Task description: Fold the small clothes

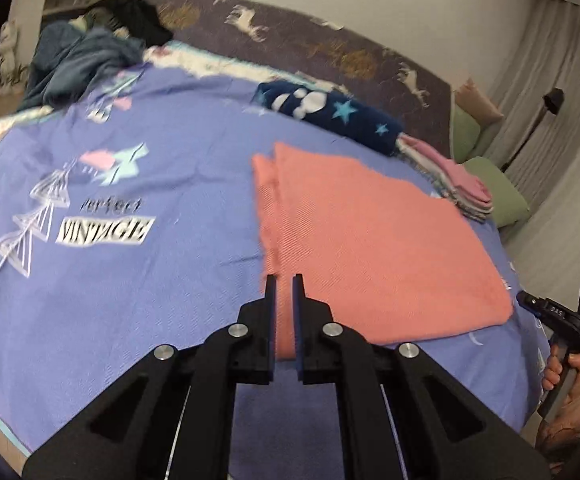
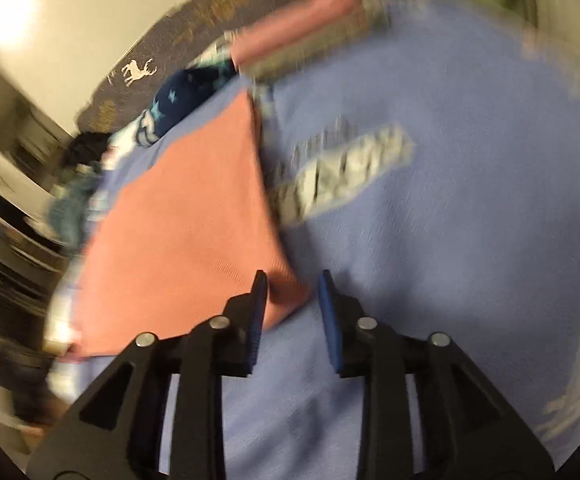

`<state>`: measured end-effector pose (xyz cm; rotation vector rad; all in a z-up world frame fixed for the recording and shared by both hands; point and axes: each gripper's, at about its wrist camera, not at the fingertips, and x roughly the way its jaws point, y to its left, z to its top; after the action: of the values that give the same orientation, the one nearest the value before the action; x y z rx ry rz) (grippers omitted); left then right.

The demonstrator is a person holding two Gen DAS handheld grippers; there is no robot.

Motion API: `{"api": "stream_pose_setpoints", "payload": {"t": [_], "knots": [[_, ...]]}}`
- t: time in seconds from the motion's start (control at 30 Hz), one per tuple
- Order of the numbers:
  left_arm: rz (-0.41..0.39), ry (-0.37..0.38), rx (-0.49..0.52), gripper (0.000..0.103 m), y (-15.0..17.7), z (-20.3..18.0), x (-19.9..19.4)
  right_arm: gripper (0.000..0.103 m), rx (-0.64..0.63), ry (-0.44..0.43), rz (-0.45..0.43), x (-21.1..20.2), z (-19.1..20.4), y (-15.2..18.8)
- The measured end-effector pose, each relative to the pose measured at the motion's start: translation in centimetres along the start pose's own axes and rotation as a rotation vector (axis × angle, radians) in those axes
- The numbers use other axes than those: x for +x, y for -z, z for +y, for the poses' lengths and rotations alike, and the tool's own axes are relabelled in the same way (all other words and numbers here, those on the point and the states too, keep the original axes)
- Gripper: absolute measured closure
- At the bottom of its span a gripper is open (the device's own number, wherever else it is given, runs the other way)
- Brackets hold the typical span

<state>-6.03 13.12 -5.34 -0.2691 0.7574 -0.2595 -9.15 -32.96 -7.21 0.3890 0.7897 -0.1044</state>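
both grippers at the near corners of a coral cloth on the bed

in the left wrist view the coral cloth (image 1: 369,240) lies spread on a lilac bedspread (image 1: 130,300), filling the centre and right of the frame. the left gripper (image 1: 284,280) enters from the bottom centre. its jaws stand almost together, with only a narrow slot between them, and a strip of the cloth's near left corner runs up through that slot, so it is clamped on the fabric.

at the right edge of the same frame a hand (image 1: 565,376) grips the handle of the other tool. a navy star-print blanket (image 1: 329,112) lies above the cloth, and a stack of folded pink clothes (image 1: 461,184) sits to the upper right, just past the cloth's far corner. a heap of dark blue clothing (image 1: 78,60) is in the upper left. the bedspread carries a printed word panel (image 1: 102,232) at centre left.

the right wrist view is blurred. the right gripper (image 2: 293,280) rises from the bottom centre with its jaws partly apart. the rounded near corner of the coral cloth (image 2: 178,240) lies in the gap against the left pad, while the right pad stands clear over the bare bedspread (image 2: 449,240). whether the left pad actually touches the cloth cannot be told.
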Motion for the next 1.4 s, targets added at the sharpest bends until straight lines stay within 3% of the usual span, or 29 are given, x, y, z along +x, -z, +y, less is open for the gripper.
{"api": "stream_pose_setpoints", "payload": {"t": [0.1, 0.17, 0.23, 0.27, 0.43, 0.5, 0.57, 0.7, 0.87, 0.97, 1.03, 1.07, 1.17, 1.2, 1.3, 1.4], "knots": [[0.037, 0.017, 0.068, 0.092, 0.4, -2.0, 1.6, 0.075, -0.123, -0.037, -0.065, -0.7, 2.3, 0.2], [0.089, 0.008, 0.089, 0.086, 0.9, -2.5, 3.4, 0.075, -0.149, -0.093, -0.031, -0.1, 3.3, 0.6], [0.141, -0.057, 0.103, 0.084, 2.0, -2.3, 5.5, 0.074, -0.147, -0.064, 0.044, 1.8, 3.2, 1.3], [0.115, -0.062, 0.115, 0.084, 2.2, -2.5, 5.2, 0.074, -0.138, -0.035, 0.081, 2.7, 2.8, 1.7], [0.074, -0.073, 0.232, 0.082, 0.9, -5.2, 3.9, 0.077, -0.065, -0.137, 0.085, 1.6, 0.4, 1.0], [0.058, -0.016, 0.293, 0.080, 0.2, -8.0, 3.8, 0.076, -0.028, -0.139, 0.060, 1.1, -0.5, -0.5], [0.063, 0.052, 0.359, 0.072, 0.0, -11.5, 4.6, 0.076, -0.014, -0.147, 0.051, 0.9, -1.6, -1.9], [0.142, 0.148, 0.514, 0.065, 1.5, -19.8, 8.1, 0.076, -0.011, -0.153, 0.092, 2.9, -3.2, -5.3], [0.160, 0.207, 0.718, 0.038, 4.6, -28.4, 10.7, 0.077, -0.109, -0.194, 0.165, 6.7, -3.7, -9.0], [0.171, 0.230, 0.825, 0.033, 6.6, -31.7, 11.5, 0.077, -0.204, -0.235, 0.243, 9.5, -2.7, -10.0], [0.175, 0.205, 0.880, 0.030, 8.0, -33.1, 12.1, 0.077, -0.268, -0.245, 0.278, 11.1, -1.9, -10.1], [0.180, 0.184, 0.894, 0.030, 8.4, -33.4, 12.4, 0.073, -0.298, -0.260, 0.288, 11.7, -1.4, -10.2], [0.211, 0.136, 0.877, 0.030, 8.4, -33.4, 13.5, 0.042, -0.372, -0.335, 0.284, 12.7, 0.2, -10.9], [0.220, 0.131, 0.854, 0.030, 8.2, -33.2, 13.7, 0.038, -0.411, -0.338, 0.286, 13.1, 1.0, -11.1], [0.223, 0.111, 0.816, 0.030, 7.8, -33.6, 14.2, 0.038, -0.475, -0.326, 0.283, 14.1, 2.5, -11.6], [0.224, 0.087, 0.794, 0.030, 7.6, -33.7, 14.7, 0.037, -0.441, -0.378, 0.277, 14.6, 3.0, -12.3]]}}
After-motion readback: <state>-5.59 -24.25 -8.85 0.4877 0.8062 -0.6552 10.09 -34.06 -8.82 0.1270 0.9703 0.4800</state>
